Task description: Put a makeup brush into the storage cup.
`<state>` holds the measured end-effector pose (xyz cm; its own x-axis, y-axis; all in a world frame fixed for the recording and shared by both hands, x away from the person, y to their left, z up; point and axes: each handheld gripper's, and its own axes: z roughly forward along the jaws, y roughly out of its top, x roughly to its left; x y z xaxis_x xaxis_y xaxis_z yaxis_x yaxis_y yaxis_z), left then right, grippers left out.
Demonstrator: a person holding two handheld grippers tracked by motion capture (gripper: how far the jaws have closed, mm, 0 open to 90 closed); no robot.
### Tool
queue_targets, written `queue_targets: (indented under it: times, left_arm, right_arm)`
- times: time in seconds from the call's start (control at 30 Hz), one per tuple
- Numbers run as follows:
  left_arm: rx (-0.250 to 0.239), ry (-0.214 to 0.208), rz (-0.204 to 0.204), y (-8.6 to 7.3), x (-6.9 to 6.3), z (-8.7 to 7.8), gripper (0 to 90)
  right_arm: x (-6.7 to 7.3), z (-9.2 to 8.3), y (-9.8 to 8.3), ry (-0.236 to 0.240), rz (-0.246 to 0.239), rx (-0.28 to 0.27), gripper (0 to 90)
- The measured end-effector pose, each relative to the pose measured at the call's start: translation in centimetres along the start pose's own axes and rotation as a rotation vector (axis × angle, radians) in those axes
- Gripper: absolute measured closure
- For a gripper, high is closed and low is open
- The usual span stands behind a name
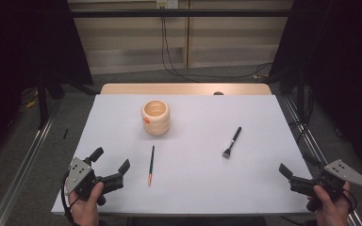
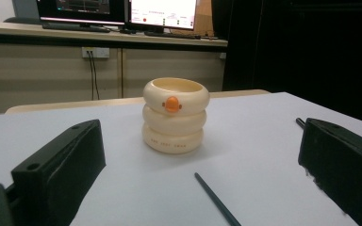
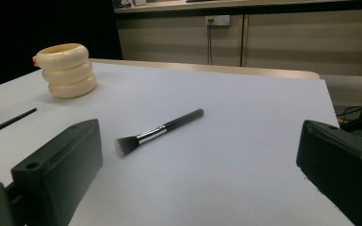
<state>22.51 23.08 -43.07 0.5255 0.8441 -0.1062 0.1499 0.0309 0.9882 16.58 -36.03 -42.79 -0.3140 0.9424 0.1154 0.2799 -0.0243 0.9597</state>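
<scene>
A cream holder (image 1: pixel 156 117) made of three stacked rings, with an orange button on its side, stands upright on the white table (image 1: pixel 193 188), left of centre. In front of it lies a thin black pencil (image 1: pixel 151 165) with an orange tip. A black makeup brush (image 1: pixel 232 142) with a silver ferrule lies to the right. My left gripper (image 1: pixel 111 162) is open near the front left corner, facing the holder (image 2: pixel 176 115) and pencil (image 2: pixel 217 200). My right gripper (image 1: pixel 296 165) is open at the front right edge, facing the brush (image 3: pixel 160 129). Nothing sits between either pair of jaws.
The table's wooden back edge (image 1: pixel 184 88) borders a floor with cables (image 1: pixel 202 73). Metal rails (image 1: pixel 23 165) run along both sides. Monitors (image 2: pixel 162 12) stand on a counter behind the table. Open surface lies between the pencil and the brush.
</scene>
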Motion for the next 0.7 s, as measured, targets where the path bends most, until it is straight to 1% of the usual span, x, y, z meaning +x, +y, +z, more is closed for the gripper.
queue_targets:
  times: [0.07, 0.1, 0.23, 0.27, 0.33, 0.37, 0.4, 0.47, 0.5, 0.57, 0.6, 0.63, 0.7]
  left_arm:
    - [0.002, 0.002, 0.001, -0.01, -0.01, 0.00, 0.9]
    - [0.006, 0.001, 0.010, -0.01, -0.02, -0.06, 0.9]
    - [0.009, 0.001, 0.009, -0.02, -0.07, -0.04, 0.9]
    - [0.011, 0.009, 0.018, -0.02, -0.09, -0.14, 0.9]
    - [0.011, 0.010, 0.017, -0.03, -0.17, -0.17, 0.9]
    - [0.015, 0.003, 0.023, -0.03, -0.17, -0.21, 0.9]
    - [0.016, -0.001, 0.022, -0.04, -0.18, -0.22, 0.9]
    - [0.012, -0.005, 0.019, -0.03, -0.28, -0.25, 0.9]
    - [0.013, -0.001, 0.013, 0.00, -0.40, -0.34, 0.9]
    - [0.008, -0.021, -0.009, 0.06, -0.43, -0.33, 0.9]
    - [0.008, -0.021, -0.009, 0.06, -0.43, -0.33, 1.1]
    - [0.013, -0.026, 0.003, 0.12, -0.54, -0.31, 1.2]
    - [0.013, -0.026, 0.003, 0.13, -0.62, -0.30, 1.2]
  right_arm:
    - [0.01, -0.01, 0.02, 0.003, -0.004, 0.000, 0.7]
    - [-0.01, -0.01, 0.01, 0.004, 0.000, 0.000, 0.7]
    - [-0.17, 0.01, -0.02, -0.006, 0.001, -0.001, 0.8]
    - [-0.21, 0.00, -0.02, 0.001, 0.006, -0.001, 0.7]
    - [-0.22, 0.03, -0.02, -0.005, 0.009, -0.005, 0.7]
    - [-0.26, 0.04, 0.00, -0.005, 0.008, -0.006, 0.7]
    - [-0.21, 0.06, 0.03, 0.004, 0.013, -0.003, 0.7]
    - [-0.18, 0.10, 0.04, 0.002, 0.009, -0.004, 0.7]
    - [-0.09, 0.11, 0.06, 0.002, 0.011, -0.012, 0.7]
    - [-0.10, 0.05, 0.07, 0.002, 0.005, -0.016, 0.7]
    - [-0.10, 0.05, 0.07, 0.002, 0.005, -0.016, 0.7]
    - [-0.11, -0.03, 0.10, 0.007, 0.011, -0.020, 0.7]
    - [-0.13, -0.04, 0.10, 0.012, 0.009, -0.021, 0.8]
